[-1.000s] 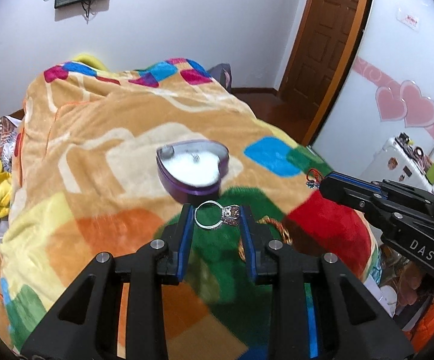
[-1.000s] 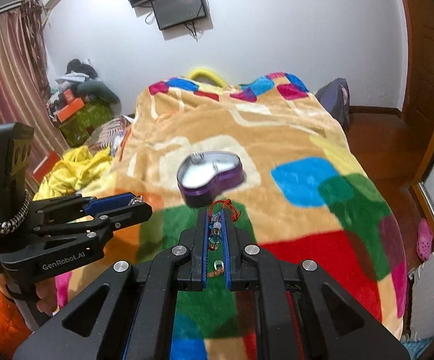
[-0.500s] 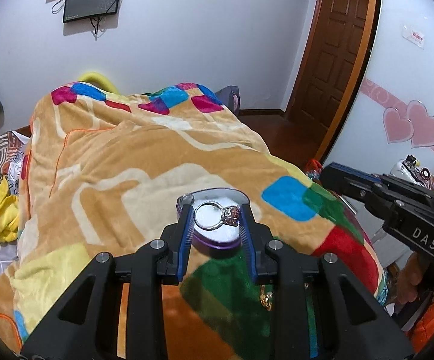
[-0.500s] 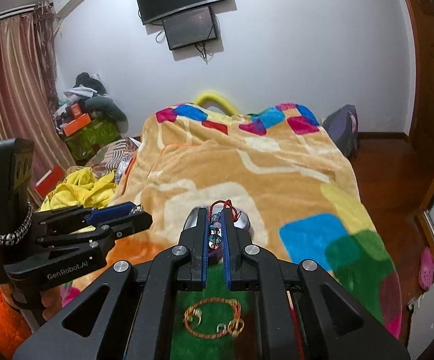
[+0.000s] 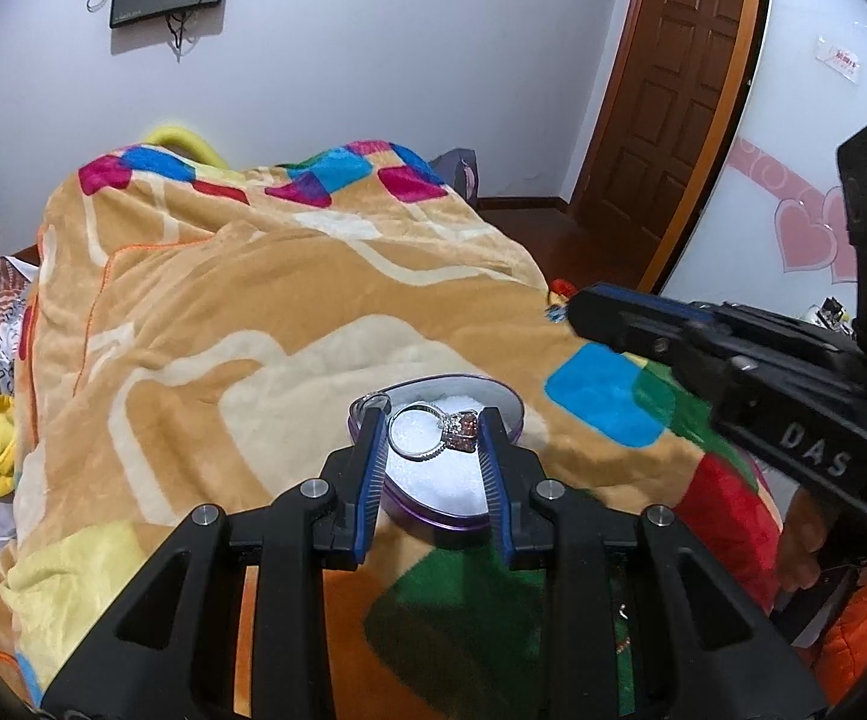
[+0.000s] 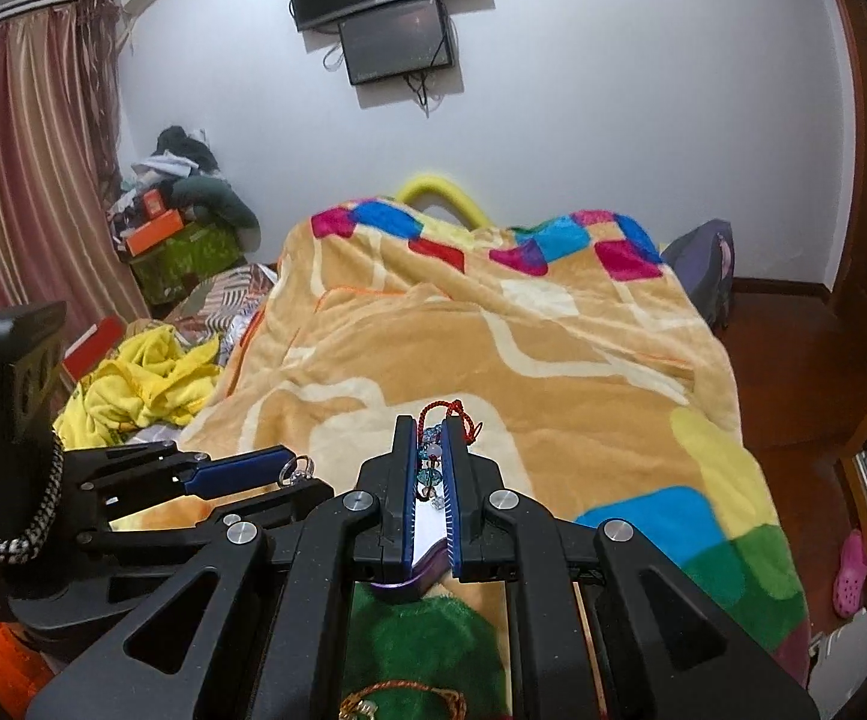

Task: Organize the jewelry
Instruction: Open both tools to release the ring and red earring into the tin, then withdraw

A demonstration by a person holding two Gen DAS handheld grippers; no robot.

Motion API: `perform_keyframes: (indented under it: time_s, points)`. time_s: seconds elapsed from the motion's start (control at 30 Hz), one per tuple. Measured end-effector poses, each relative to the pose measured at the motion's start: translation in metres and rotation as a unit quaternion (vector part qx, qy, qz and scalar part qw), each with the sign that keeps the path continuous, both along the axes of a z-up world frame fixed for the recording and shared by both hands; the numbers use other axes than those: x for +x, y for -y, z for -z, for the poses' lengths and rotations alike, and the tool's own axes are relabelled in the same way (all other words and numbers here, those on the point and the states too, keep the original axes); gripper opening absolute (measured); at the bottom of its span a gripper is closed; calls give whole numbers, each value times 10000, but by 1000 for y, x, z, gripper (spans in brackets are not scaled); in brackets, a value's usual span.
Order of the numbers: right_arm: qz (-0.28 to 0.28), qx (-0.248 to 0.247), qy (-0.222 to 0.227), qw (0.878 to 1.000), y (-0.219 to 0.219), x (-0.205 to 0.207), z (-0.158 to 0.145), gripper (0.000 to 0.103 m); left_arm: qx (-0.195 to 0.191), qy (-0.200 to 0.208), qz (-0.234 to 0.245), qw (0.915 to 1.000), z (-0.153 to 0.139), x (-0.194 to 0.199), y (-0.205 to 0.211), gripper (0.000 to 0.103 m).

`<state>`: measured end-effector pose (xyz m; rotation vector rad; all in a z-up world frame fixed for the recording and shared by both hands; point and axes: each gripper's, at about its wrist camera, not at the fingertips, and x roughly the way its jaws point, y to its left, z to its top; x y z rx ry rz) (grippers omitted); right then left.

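My left gripper point(image 5: 431, 433) is shut on a silver ring with a pink stone point(image 5: 433, 433) and holds it just above the open purple heart-shaped box point(image 5: 451, 504) with white lining. My right gripper point(image 6: 431, 450) is shut on a red cord bracelet with blue and clear beads point(image 6: 433, 447), also held over the box point(image 6: 400, 583), which is mostly hidden behind its fingers. The right gripper shows at the right of the left wrist view point(image 5: 577, 306). The left gripper with the ring shows at the left of the right wrist view point(image 6: 295, 471).
The box sits on a bed with an orange patchwork blanket point(image 5: 265, 300). Another gold and orange bracelet point(image 6: 400, 702) lies on the green patch near me. Yellow clothes point(image 6: 139, 378) lie left of the bed. A wooden door point(image 5: 673, 90) stands at the right.
Both grippers have risen and moved forward with their jewelry. They now hover over the heart box, which has come close under the fingertips.
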<state>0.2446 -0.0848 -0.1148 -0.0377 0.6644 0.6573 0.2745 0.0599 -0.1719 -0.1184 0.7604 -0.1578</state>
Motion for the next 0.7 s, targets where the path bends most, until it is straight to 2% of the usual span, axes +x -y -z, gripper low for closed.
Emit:
perform_keyframes:
  time_s: [0.4, 0.7]
  points:
    - [-196, -227, -767, 9966, -5, 37, 33, 7, -100, -373, 164, 9991, 28, 20, 1, 30]
    - [-361, -500, -917, 9939, -10, 50, 43, 7, -118, -481, 273, 9984, 33, 28, 0, 30]
